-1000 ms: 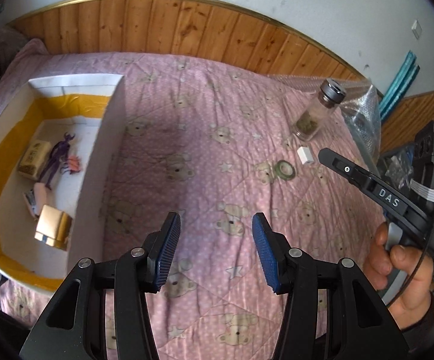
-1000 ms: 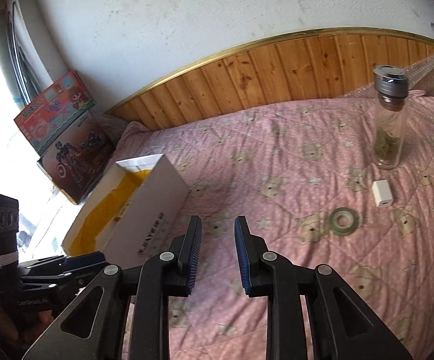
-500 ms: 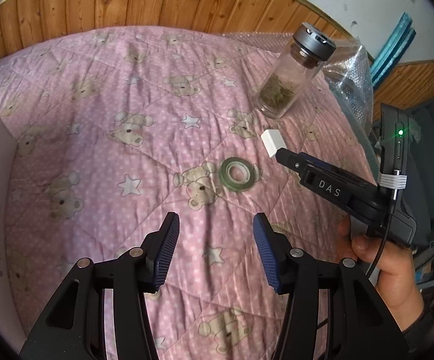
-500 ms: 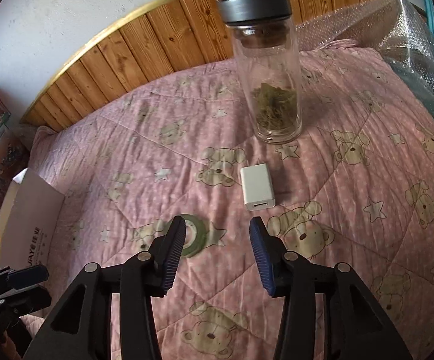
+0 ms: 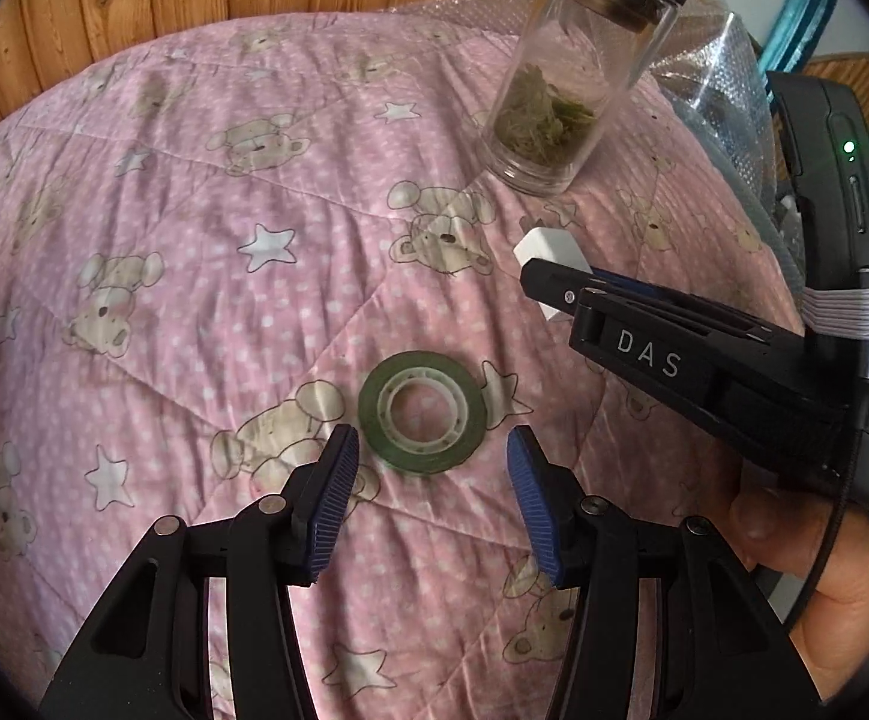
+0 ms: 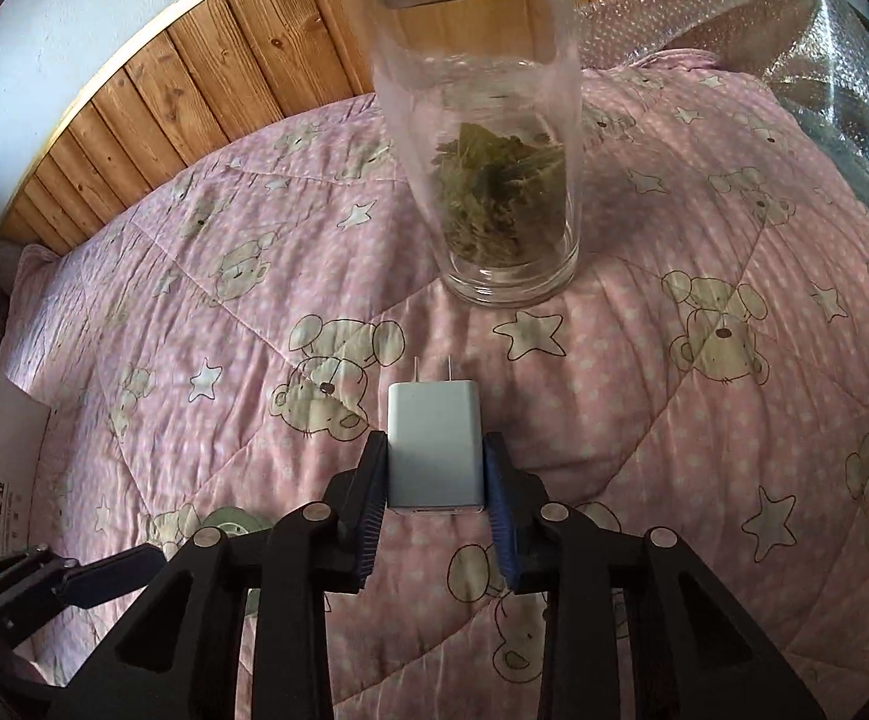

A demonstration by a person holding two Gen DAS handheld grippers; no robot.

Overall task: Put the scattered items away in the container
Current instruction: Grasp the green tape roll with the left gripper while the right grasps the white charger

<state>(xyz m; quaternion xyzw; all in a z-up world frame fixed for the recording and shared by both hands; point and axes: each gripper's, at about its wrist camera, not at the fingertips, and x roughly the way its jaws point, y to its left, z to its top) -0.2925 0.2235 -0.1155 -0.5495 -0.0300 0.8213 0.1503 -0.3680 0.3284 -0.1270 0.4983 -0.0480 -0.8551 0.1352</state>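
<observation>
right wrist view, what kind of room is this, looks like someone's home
Most likely a bedroom at home: the items lie on a pink quilt printed with bears and stars, spread over what looks like a bed, with a wood-panelled headboard or wall behind it. A glass tea bottle stands on the quilt.

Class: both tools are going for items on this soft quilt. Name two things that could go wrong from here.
1. The right tool is closing on the white charger near its rear end only; it might pivot or slip when lifted.
2. The glass bottle stands just beyond the charger on soft quilt; a forward nudge might topple it.
</observation>
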